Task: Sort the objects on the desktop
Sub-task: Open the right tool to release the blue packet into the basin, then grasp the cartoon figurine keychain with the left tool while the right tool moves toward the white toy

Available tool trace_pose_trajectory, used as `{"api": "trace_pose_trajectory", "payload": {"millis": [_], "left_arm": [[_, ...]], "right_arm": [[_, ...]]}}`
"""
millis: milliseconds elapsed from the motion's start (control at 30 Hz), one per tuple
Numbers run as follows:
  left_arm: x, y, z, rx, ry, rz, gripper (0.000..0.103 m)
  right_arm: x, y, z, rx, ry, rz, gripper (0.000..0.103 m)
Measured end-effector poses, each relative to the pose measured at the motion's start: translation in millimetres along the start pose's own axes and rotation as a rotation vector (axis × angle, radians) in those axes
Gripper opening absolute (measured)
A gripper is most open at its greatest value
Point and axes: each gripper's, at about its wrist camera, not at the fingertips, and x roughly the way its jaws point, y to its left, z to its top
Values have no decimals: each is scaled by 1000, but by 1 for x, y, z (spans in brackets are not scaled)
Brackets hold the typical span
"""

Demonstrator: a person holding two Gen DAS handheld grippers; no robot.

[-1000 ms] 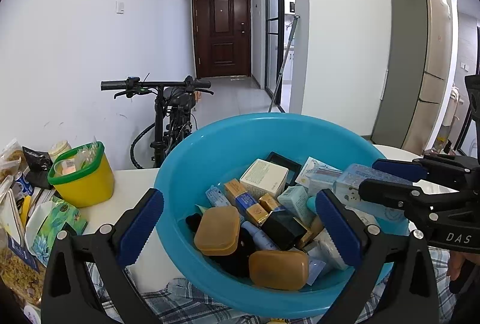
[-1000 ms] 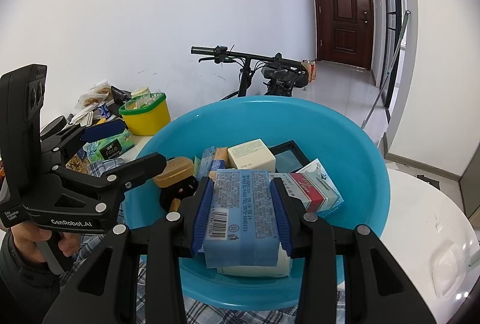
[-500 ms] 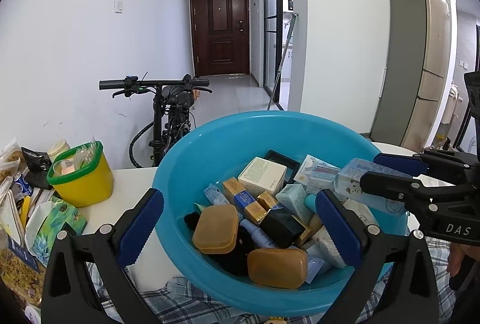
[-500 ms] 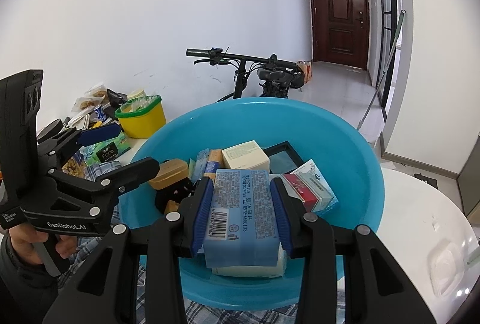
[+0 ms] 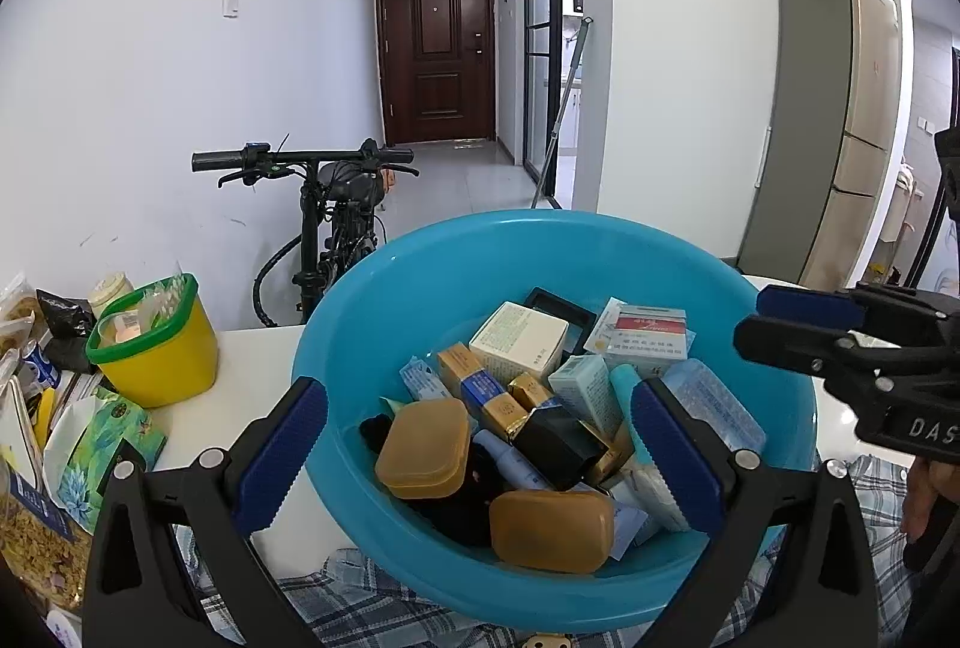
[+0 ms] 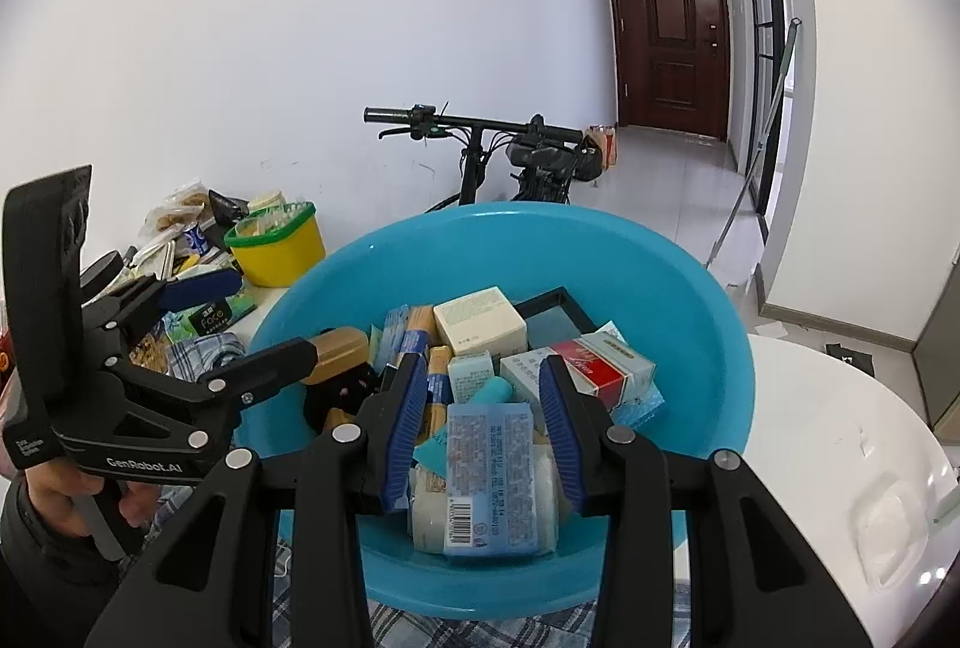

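A blue basin (image 5: 372,300) (image 6: 690,300) holds several small boxes and cases, among them a white box (image 5: 519,345), a red-and-white carton (image 6: 600,369) and tan cases (image 5: 423,447). A light-blue barcoded pack (image 6: 489,474) (image 5: 714,402) lies on the pile at the basin's near right. My right gripper (image 6: 480,420) (image 5: 780,321) hovers just above it, its pads a little apart and clear of the pack. My left gripper (image 5: 477,456) (image 6: 240,318) is wide open over the basin's near side, holding nothing.
A yellow tub with a green rim (image 5: 153,348) and snack packets (image 5: 96,444) crowd the white table's (image 6: 840,438) left side. A plaid cloth (image 5: 372,606) lies under the basin. A bicycle (image 5: 336,204) stands behind the table, by the wall.
The light-blue pack, gripped between the right pads before, has dropped onto the pile in the basin. Both grippers stay roughly where they were.
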Motion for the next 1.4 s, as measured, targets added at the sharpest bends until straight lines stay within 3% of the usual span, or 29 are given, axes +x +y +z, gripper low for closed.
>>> {"api": "trace_pose_trajectory", "payload": {"millis": [33, 67, 100, 133, 533, 1133, 1233, 1400], "left_arm": [[0, 0, 0, -3, 0, -2, 103], [0, 0, 0, -4, 0, -4, 103], [0, 0, 0, -5, 0, -5, 103], [0, 0, 0, -5, 1, -4, 103], [-1, 4, 0, -8, -2, 1, 103], [-26, -7, -3, 40, -3, 36, 103], [-41, -10, -12, 57, -5, 30, 103], [-68, -15, -40, 80, -21, -46, 103]], "right_arm": [[0, 1, 0, -2, -2, -5, 43], [0, 2, 1, -2, -3, -11, 71], [0, 3, 1, -2, -5, -18, 91], [0, 5, 1, -8, -8, -35, 102], [0, 3, 1, 1, -15, -69, 103], [-14, 1, 7, 20, -37, -24, 103], [-16, 1, 8, 29, -40, -20, 103], [-12, 6, 8, 25, -35, 3, 103]]}}
